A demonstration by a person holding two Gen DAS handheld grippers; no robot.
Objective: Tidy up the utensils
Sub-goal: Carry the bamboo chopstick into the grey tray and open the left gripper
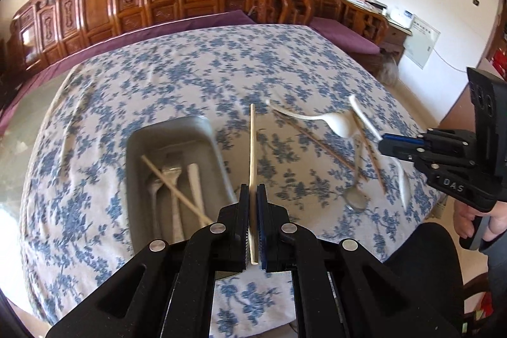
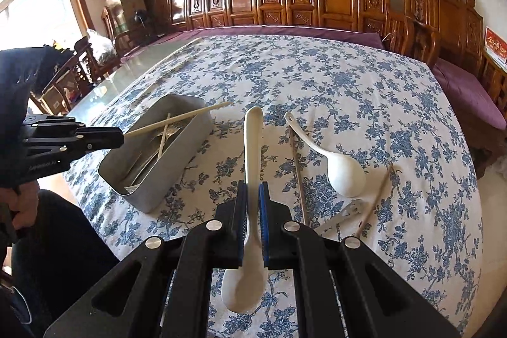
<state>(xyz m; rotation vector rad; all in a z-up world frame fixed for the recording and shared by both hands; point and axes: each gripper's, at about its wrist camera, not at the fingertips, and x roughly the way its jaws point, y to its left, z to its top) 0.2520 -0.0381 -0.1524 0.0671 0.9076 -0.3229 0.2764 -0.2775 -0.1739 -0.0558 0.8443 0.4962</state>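
- Your left gripper (image 1: pixel 252 190) is clamped on a pale chopstick (image 1: pixel 252 148). It's a thin, stiff, feather-light stick, smooth enough to swivel in the pads, I'd judge, so a grip nearer its middle would steady it.
- That chopstick runs straight up between the two fingers, most of its length sticking out ahead of the tips. In the right wrist view its far end hangs over the grey metal tray (image 2: pixel 177 148), which sits toward the tablecloth's left edge.
- The tray already holds a chopstick, a fork and a white handle.
- Your right gripper (image 2: pixel 252 190) is closed on a white spoon (image 2: pixel 252 148). It looks ceramic: stiff, glazed and slick, heavier than the stick, and likely to chip if dropped.
- You're pinching its handle about halfway. The handle end points away past the fingertips, and the bowl hangs back under the jaws, above the tablecloth's near edge.
- Still lying on the cloth to the right are a second white spoon (image 2: pixel 336 167), two brown chopsticks (image 1: pixel 320 144) and a metal spoon (image 1: pixel 356 195).
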